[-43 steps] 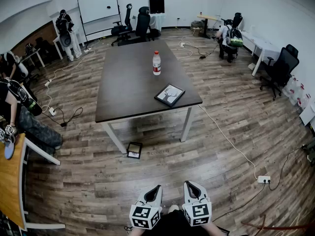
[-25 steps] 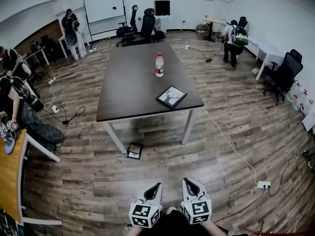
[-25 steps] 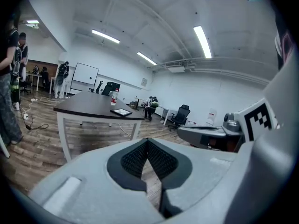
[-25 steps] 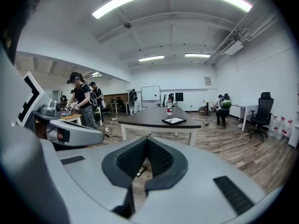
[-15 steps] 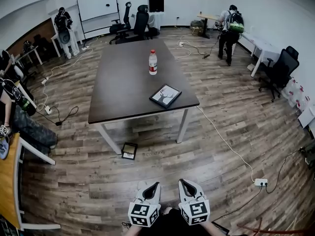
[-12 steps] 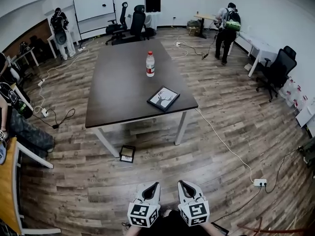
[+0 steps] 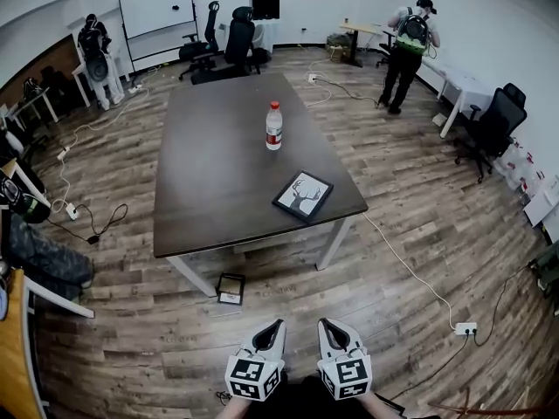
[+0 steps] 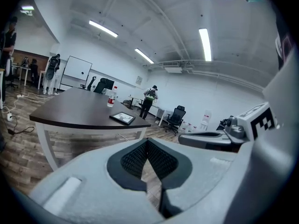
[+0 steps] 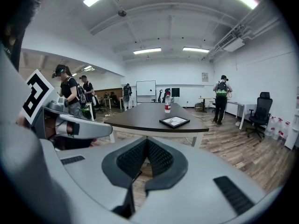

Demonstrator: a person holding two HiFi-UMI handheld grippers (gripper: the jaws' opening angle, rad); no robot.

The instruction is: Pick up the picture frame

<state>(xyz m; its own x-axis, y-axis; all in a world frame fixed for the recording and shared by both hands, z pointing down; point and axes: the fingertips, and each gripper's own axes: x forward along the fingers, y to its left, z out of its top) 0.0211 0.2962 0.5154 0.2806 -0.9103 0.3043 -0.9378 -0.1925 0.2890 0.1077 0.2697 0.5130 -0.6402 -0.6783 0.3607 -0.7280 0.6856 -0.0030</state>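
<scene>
My left tool (image 7: 276, 325) and right tool (image 7: 326, 323), both pressed together and empty, point across open wood floor (image 7: 384, 278) toward the black-framed picture with a white print (image 7: 302, 195). It lies flat and skewed, close to the near right corner of the dark brown rectangular surface (image 7: 210, 173). It sits far ahead and slightly right, so my right tool looks nearer. A clear plastic bottle (image 7: 274, 127) stands well beyond it.

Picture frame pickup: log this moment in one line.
left gripper: shut, empty | right gripper: shut, empty | frame: flat on table, untouched
</scene>
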